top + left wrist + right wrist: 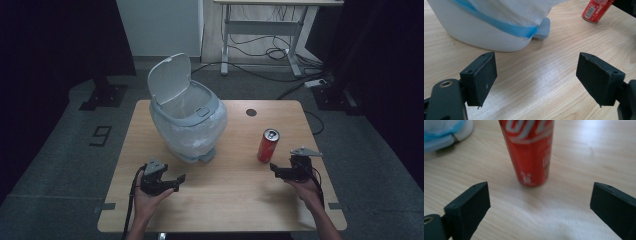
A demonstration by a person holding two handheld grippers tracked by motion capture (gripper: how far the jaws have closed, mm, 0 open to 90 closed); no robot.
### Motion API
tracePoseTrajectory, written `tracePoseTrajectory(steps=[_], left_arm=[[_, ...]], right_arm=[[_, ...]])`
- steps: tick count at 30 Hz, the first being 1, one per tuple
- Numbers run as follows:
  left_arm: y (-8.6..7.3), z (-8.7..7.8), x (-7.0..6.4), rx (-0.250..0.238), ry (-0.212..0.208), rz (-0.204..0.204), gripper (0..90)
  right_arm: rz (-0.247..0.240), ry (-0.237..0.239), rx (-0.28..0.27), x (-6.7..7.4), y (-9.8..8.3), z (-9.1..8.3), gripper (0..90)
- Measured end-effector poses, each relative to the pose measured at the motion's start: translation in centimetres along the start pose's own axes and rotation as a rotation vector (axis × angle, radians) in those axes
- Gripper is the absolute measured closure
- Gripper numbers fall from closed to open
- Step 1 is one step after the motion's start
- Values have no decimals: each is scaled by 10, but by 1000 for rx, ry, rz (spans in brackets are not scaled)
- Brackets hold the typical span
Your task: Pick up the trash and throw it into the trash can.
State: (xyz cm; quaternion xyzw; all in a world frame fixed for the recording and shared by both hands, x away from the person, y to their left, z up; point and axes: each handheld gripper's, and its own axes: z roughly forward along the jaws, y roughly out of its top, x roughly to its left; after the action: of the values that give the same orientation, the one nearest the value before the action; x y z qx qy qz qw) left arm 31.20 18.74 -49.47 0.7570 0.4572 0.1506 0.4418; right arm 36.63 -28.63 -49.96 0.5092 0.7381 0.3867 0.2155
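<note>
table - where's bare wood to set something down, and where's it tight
Free: the front strip of the table between the left gripper and right gripper, and the far right corner behind the can. Crowded: the far left, taken by the bin.

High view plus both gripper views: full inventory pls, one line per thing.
table: 1, light wood, centre of the scene
bin: 1, pale grey, white liner, lid open, table's far left
can: 1, red, upright, right of the bin, just ahead of the right gripper
desk: 1, white frame, on the floor beyond the table
cables: several, black, floor under that desk
left gripper: 1, black, open, near left of the table
right gripper: 1, black, open, near right
hands: 2, one holding each gripper
</note>
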Motion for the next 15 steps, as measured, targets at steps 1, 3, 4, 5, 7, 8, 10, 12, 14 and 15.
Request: tracePoseTrajectory(steps=[1, 3, 4, 5, 7, 8, 10, 12, 14, 15], left_arm=[[0, 0, 0, 4, -1, -2, 167], [0, 1, 0, 7, -3, -4, 167], [0, 1, 1, 8, -5, -5, 167], [0, 1, 1, 7, -6, -5, 167], [0, 1, 1, 2, -10, -7, 166], [0, 0, 1, 2, -12, -8, 166], [0, 0, 1, 0, -13, -11, 166], [-1, 1, 2, 2, -16, -13, 167], [-1, 1, 2, 7, -19, -14, 166], [-1, 1, 2, 5, -23, -16, 166]], right_arm=[[-9, 6, -3, 1, 3, 2, 39], [-14, 12, -1, 3, 7, 6, 40], [-15, 14, 0, 4, 8, 7, 39], [-19, 13, 1, 5, 10, 10, 39], [-23, 13, 1, 7, 12, 15, 38], [-26, 16, 4, 8, 14, 19, 35], [-32, 12, 2, 9, 17, 23, 32], [-35, 11, -3, 9, 20, 29, 32], [-34, 10, -3, 10, 23, 35, 32], [-38, 11, -11, 9, 24, 39, 37]])
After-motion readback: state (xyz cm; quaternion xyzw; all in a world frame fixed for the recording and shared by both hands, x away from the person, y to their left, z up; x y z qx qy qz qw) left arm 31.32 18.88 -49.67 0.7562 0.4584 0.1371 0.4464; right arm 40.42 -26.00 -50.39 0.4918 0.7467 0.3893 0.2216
